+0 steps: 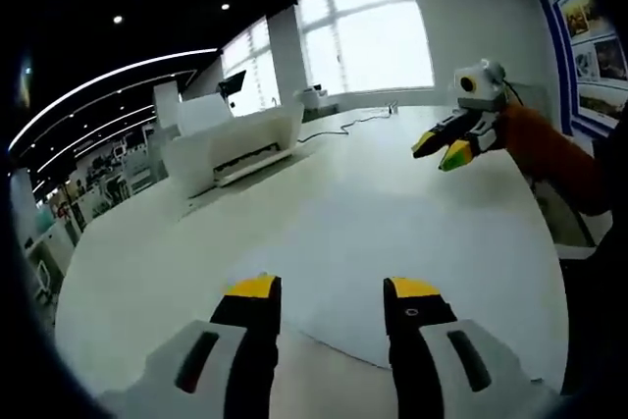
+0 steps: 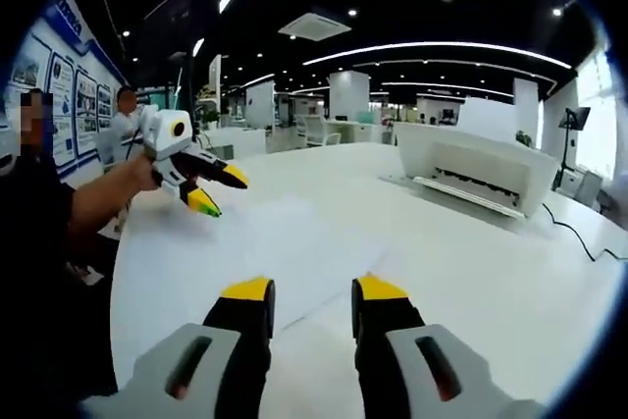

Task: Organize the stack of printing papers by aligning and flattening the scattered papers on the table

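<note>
White printing papers point(image 1: 392, 252) lie loosely spread on the white table point(image 1: 147, 272), one corner reaching toward my left gripper point(image 1: 334, 291). That gripper hovers just short of the sheets, open with nothing between its jaws. My right gripper point(image 1: 442, 149) hangs open in the air above the papers' far right side. In the right gripper view the papers point(image 2: 265, 252) stretch ahead of the open right gripper point(image 2: 312, 291). There my left gripper point(image 2: 218, 191) is held open above their left part.
A white printer point(image 1: 235, 139) point(image 2: 481, 164) stands on the table beyond the papers, with a cable point(image 2: 579, 237) trailing past it. The person's orange sleeve point(image 1: 549, 154) and arm point(image 2: 98, 203) are at the table's edge. Poster boards point(image 1: 589, 56) line the wall.
</note>
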